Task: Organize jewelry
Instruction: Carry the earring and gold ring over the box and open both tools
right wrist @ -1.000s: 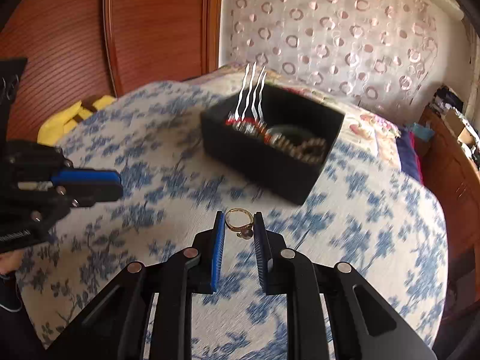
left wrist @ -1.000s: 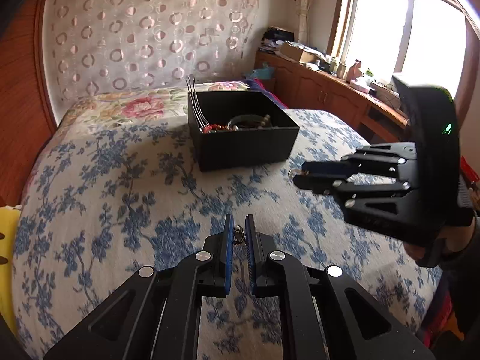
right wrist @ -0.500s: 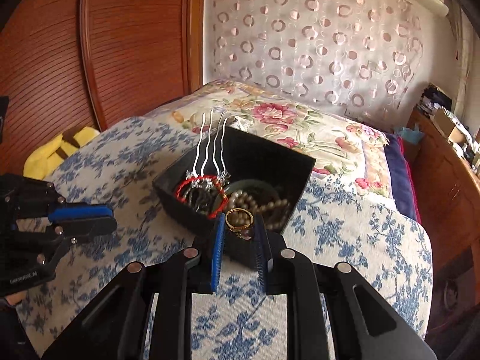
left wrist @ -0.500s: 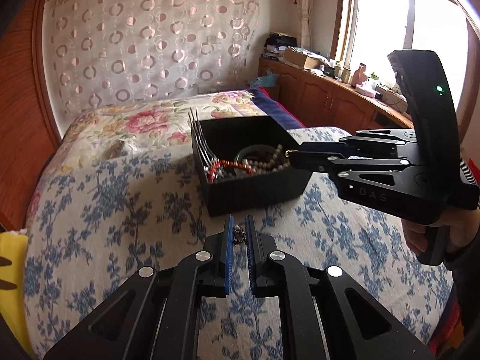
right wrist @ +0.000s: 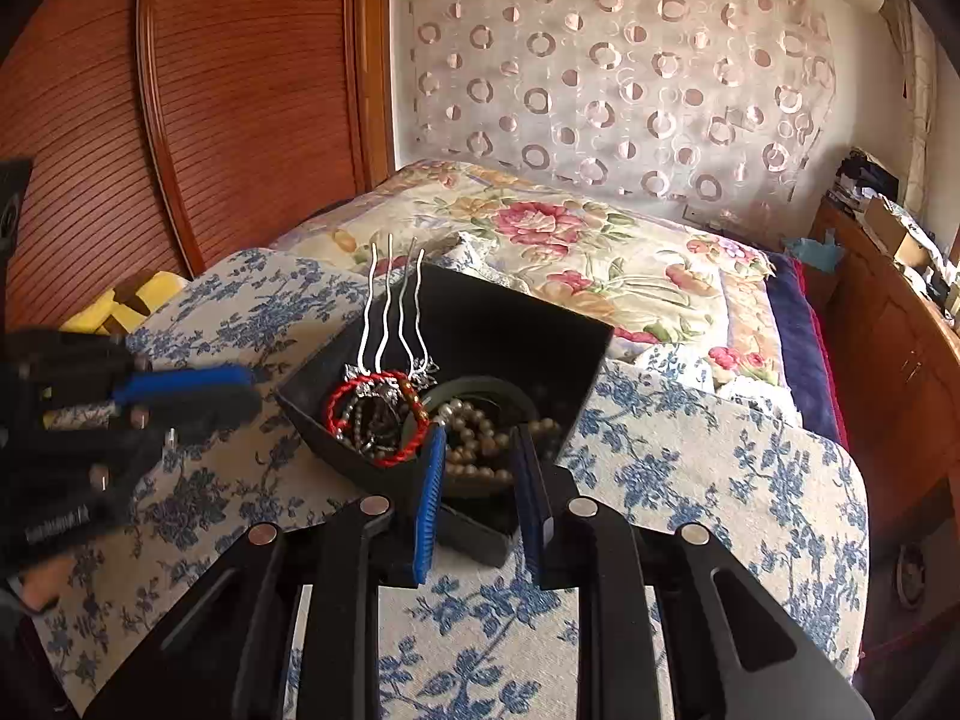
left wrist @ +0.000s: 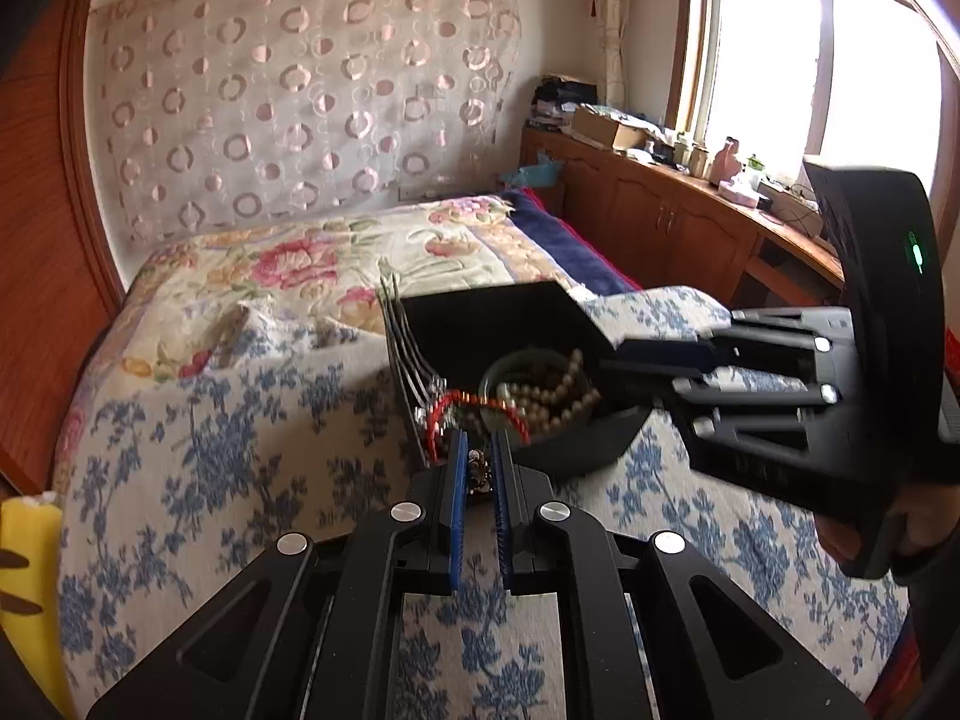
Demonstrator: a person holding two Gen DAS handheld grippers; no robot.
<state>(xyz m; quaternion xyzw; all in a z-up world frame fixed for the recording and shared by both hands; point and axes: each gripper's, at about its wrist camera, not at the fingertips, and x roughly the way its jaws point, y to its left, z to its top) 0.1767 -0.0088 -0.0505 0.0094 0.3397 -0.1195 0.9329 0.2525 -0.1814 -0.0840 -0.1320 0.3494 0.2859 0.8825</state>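
A black jewelry box [left wrist: 480,324] [right wrist: 510,324] stands on the bed. It holds a pearl necklace [right wrist: 474,444], a red bracelet [right wrist: 384,402], a green bangle [left wrist: 510,366] and silver hair forks [right wrist: 393,312]. My left gripper [left wrist: 478,462] is shut on a small dark earring [left wrist: 476,473], just before the box's near edge. My right gripper [right wrist: 477,450] is open and empty, its fingertips over the box's near side above the pearls. It also shows in the left wrist view [left wrist: 624,372], reaching over the box from the right.
The bed has a blue floral cover [right wrist: 690,468] and a rose-patterned quilt [right wrist: 570,240] behind the box. A wooden headboard [right wrist: 240,120] is on the left, a wooden cabinet [left wrist: 690,228] under the window on the right. A yellow object [left wrist: 24,540] lies at the bed's left edge.
My right gripper has opened and the gold ring it held is gone from between its fingers. Both grippers have moved closer to the box.
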